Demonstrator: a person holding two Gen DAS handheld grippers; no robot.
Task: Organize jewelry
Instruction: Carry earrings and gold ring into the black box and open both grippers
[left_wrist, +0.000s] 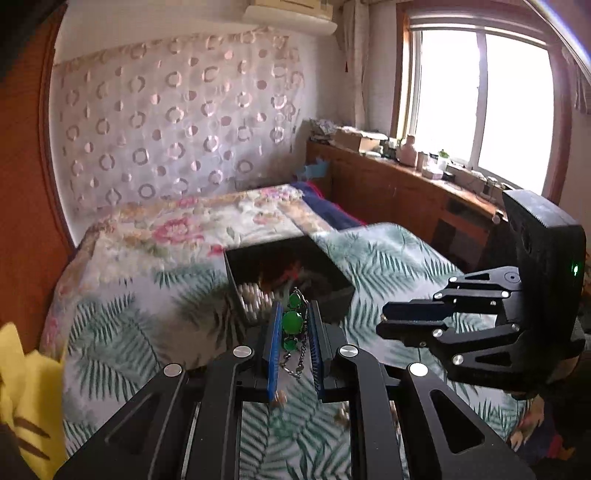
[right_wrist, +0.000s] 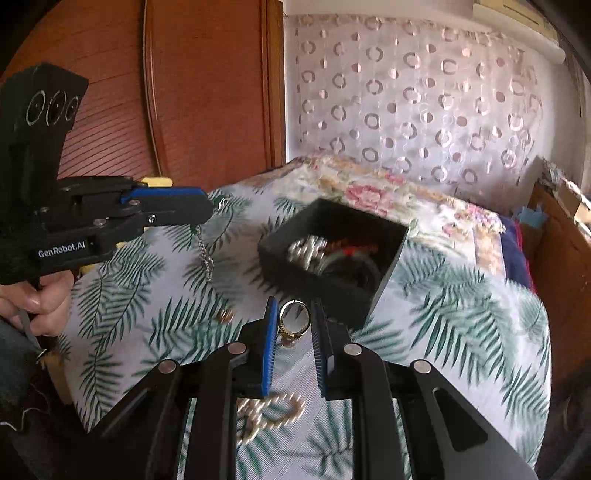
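Note:
My left gripper (left_wrist: 293, 325) is shut on a green-stone bracelet (left_wrist: 292, 320) with a silver chain hanging down, held above the bed short of the black jewelry box (left_wrist: 332, 291). In the right wrist view the left gripper (right_wrist: 207, 206) is at the left with the chain (right_wrist: 205, 254) dangling. My right gripper (right_wrist: 293, 321) is shut on a gold ring (right_wrist: 294, 319), just in front of the open black box (right_wrist: 384, 284), which holds pearls and red pieces. The right gripper (left_wrist: 384, 325) shows at the right in the left wrist view.
A pearl necklace (right_wrist: 273, 413) lies on the leaf-print bedspread (right_wrist: 461, 332) under my right gripper. A small gold piece (right_wrist: 225, 315) lies left of it. A wooden cabinet (left_wrist: 406, 192) stands by the window; a wooden wardrobe (right_wrist: 207, 92) stands behind the bed.

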